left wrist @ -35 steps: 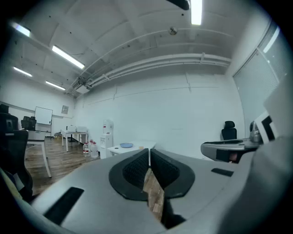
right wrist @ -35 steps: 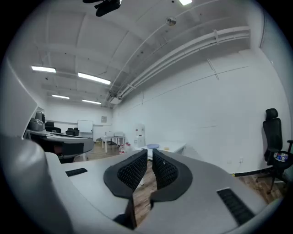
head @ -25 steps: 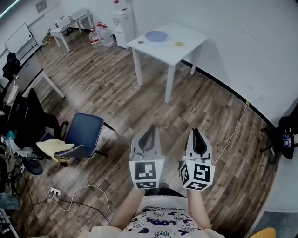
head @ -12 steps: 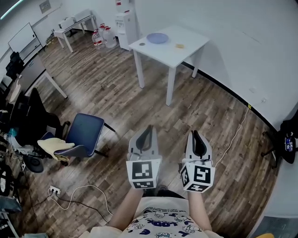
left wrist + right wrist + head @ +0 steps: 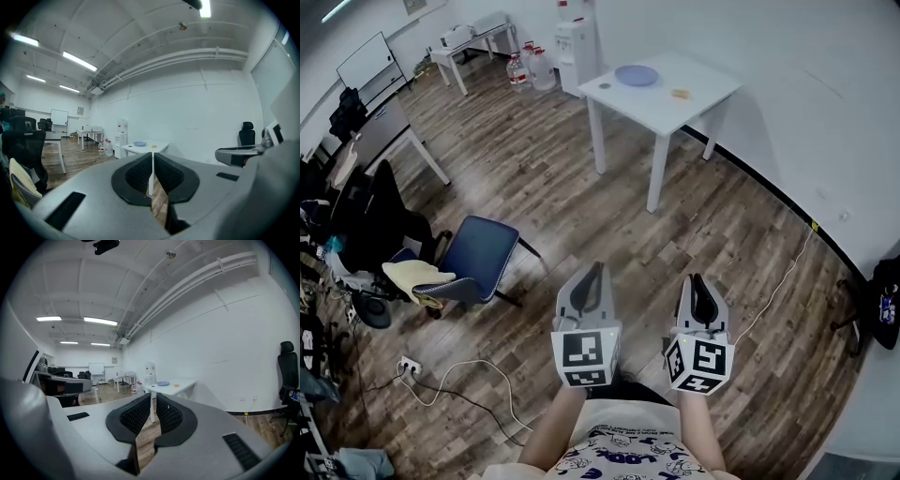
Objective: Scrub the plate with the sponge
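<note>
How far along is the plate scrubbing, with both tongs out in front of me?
Done: nothing visible; the plate and sponge lie apart on the white table across the room. In hand: nothing; the left tongs and right tongs are shut and empty, over the wood floor well short of the table. Left: reach the table, pick up the sponge, scrub the plate.

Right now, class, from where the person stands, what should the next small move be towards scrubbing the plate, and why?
Probably a step forward towards the white table. The blue plate and the yellow sponge lie on it across a stretch of wooden floor, seemingly out of reach. The left gripper and right gripper are held close to the body, jaws together and empty.
</note>
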{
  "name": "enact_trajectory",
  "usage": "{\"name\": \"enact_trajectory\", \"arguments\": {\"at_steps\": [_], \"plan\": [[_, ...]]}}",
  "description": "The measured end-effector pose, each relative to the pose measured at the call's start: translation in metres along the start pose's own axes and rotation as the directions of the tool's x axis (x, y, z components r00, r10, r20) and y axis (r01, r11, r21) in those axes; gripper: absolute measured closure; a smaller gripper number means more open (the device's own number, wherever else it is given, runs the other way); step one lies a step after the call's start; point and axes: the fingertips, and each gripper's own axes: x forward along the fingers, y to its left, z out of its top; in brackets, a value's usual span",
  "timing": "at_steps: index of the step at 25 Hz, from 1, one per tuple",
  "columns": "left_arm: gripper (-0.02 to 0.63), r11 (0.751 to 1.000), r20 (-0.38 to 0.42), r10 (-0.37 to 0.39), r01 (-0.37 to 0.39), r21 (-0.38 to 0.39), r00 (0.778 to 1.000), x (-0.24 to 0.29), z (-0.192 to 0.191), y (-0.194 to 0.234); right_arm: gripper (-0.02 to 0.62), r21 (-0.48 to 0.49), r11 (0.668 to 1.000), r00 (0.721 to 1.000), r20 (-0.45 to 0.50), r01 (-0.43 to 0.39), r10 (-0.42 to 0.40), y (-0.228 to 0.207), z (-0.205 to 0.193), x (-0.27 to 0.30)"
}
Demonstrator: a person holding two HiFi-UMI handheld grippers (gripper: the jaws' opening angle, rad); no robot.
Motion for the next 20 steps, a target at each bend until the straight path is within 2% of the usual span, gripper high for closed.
{"name": "enact_trajectory", "arguments": {"at_steps": [10,20], "plan": [[0.586,1.0,-0.024,-0.001,0.0,-0.023,1.0,0.024,-0.009,0.009,0.549,-0.006,1.0,0.999,-0.04,0.003,-0.003,-0.002,-0.01,0.021],[0.586,0.998,0.01,-0.042,0.042,-0.037,0.999,0.113,0.014,0.024,0.549,-0.037,0.999,1.0,-0.014,0.006,-0.007,-0.005,0.011,0.105]]}}
